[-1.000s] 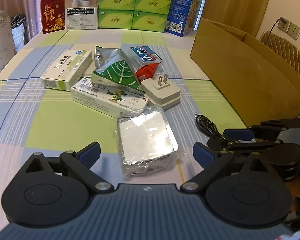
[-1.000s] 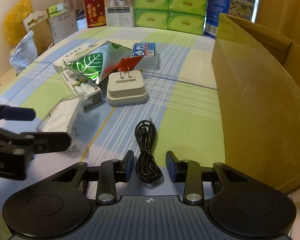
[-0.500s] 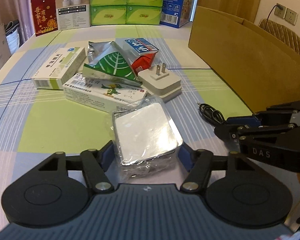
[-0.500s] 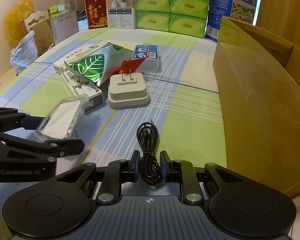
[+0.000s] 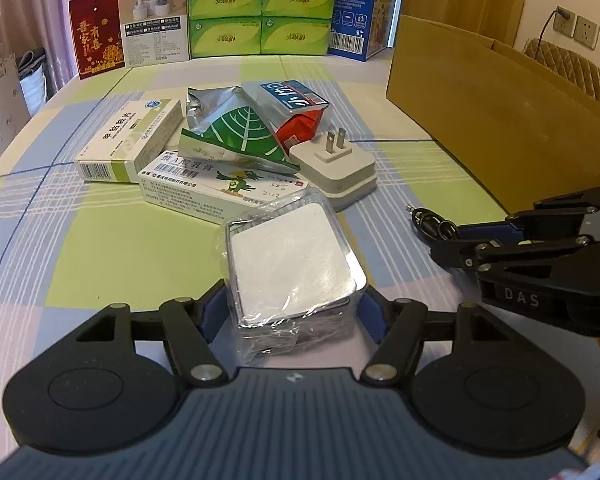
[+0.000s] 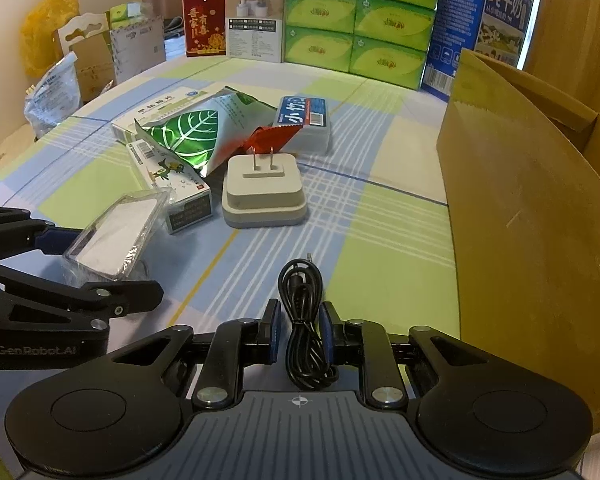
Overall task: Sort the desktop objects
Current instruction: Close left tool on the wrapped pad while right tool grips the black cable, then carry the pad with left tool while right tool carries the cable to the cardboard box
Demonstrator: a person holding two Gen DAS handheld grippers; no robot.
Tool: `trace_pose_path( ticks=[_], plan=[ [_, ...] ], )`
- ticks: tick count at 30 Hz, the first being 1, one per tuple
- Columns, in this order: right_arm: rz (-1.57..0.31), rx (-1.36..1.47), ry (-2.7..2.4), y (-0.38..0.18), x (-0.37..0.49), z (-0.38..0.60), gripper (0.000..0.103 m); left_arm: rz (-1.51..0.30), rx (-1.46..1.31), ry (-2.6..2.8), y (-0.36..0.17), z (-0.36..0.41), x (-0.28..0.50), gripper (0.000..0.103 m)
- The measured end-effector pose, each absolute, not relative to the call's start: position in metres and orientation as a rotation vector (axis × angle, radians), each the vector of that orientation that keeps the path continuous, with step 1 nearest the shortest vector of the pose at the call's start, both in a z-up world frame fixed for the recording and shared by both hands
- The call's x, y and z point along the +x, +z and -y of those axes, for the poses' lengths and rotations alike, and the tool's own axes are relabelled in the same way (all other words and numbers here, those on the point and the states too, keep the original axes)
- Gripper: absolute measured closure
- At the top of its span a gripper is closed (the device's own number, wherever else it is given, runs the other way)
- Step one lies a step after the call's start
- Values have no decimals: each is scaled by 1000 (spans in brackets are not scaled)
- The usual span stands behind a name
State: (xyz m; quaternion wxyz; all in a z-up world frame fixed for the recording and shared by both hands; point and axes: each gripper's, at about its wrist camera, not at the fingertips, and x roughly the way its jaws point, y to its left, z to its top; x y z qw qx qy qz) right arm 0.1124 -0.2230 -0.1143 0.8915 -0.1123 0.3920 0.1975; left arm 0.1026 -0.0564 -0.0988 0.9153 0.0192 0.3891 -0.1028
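While both tools work side by side low over the checked green-and-blue tablecloth (image 5: pixel 100 248), the left gripper (image 5: pixel 290 312) is clamped on a clear plastic-wrapped square white pad (image 5: pixel 292 256) just in front of the medicine boxes. The right gripper (image 6: pixel 299 332) pinches a coiled black cable (image 6: pixel 302 320) lying between the white plug adapter (image 6: pixel 264 192) and an open brown cardboard box (image 6: pixel 532 220).

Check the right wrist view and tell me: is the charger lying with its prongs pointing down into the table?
No. The charger rests on its flat back with both metal prongs sticking upward, clear of the table.
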Motion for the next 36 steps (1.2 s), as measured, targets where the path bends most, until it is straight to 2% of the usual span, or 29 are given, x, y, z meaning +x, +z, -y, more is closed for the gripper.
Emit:
trace_pose_path(
  ticks=[10, 27, 36],
  plan=[
    [-811, -175, 381, -108, 108, 228, 92, -817, 35, -182, -96, 56, 102, 48],
    [-791, -40, 334, -44, 44, 263, 92, -800, 10, -204, -33, 75, 33, 48],
    [-738, -12, 289, 1, -13, 295, 92, -770, 45, -276, 4, 120, -15, 48]
  ],
)
